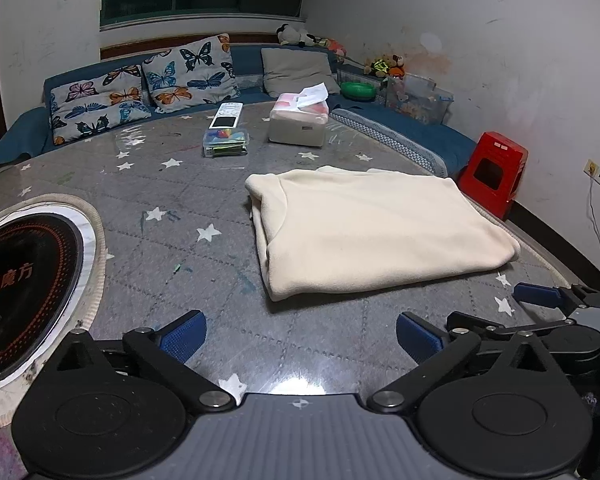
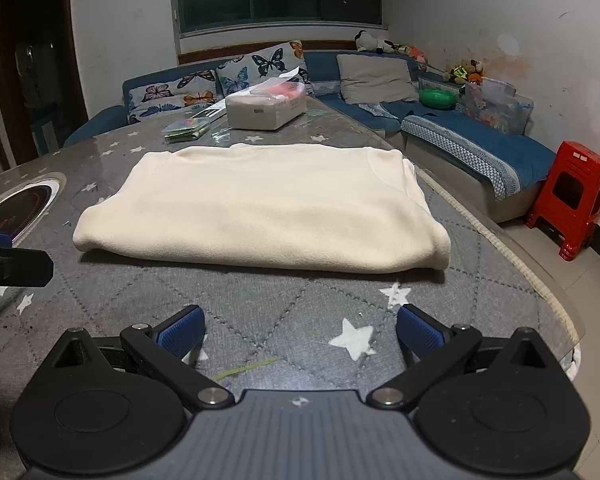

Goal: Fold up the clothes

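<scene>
Cream garment [image 2: 260,208] lies folded on the grey star-print table [image 2: 284,300], its layers and underside hidden. The induction hob [image 1: 24,280] is cut off at the edge. A tissue box [image 1: 298,122] holds tissues; the clear box's [image 1: 225,142] contents are unclear. Left gripper [image 1: 300,334] and right gripper [image 2: 300,330] are spread wide, holding nothing.

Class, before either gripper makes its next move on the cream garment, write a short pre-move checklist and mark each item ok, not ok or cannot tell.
1. Left gripper open and empty: ok.
2. Right gripper open and empty: ok.
3. Cream garment lying flat, folded, on the table: ok.
4. Garment apart from both grippers: ok.
5. Tissue box and clear plastic box apart from the garment: ok.
6. Sleeves tucked evenly inside the fold: cannot tell.
</scene>
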A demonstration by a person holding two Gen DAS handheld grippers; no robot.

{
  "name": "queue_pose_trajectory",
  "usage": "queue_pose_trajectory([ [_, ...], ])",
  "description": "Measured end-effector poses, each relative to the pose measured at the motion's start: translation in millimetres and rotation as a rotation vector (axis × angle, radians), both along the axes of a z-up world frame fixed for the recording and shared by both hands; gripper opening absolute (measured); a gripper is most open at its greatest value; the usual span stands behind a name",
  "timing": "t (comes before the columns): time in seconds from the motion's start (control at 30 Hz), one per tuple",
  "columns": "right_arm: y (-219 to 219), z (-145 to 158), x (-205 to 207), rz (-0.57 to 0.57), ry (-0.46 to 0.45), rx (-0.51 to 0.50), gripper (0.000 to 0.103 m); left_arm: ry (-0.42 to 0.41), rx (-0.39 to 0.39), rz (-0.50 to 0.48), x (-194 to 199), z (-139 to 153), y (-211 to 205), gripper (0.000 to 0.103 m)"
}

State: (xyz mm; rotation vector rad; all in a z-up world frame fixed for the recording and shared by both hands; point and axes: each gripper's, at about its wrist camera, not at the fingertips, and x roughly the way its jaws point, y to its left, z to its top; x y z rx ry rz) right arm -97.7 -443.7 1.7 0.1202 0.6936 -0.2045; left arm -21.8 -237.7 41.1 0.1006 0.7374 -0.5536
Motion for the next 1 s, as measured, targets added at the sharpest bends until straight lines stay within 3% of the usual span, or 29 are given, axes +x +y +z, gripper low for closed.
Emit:
queue_pose_trajectory([
  [1.0, 7, 12, -5, 0.018, -0.028, 0.003, 0.103, -0.015, 0.019, 0.012, -9, 2, 1, 0.103],
])
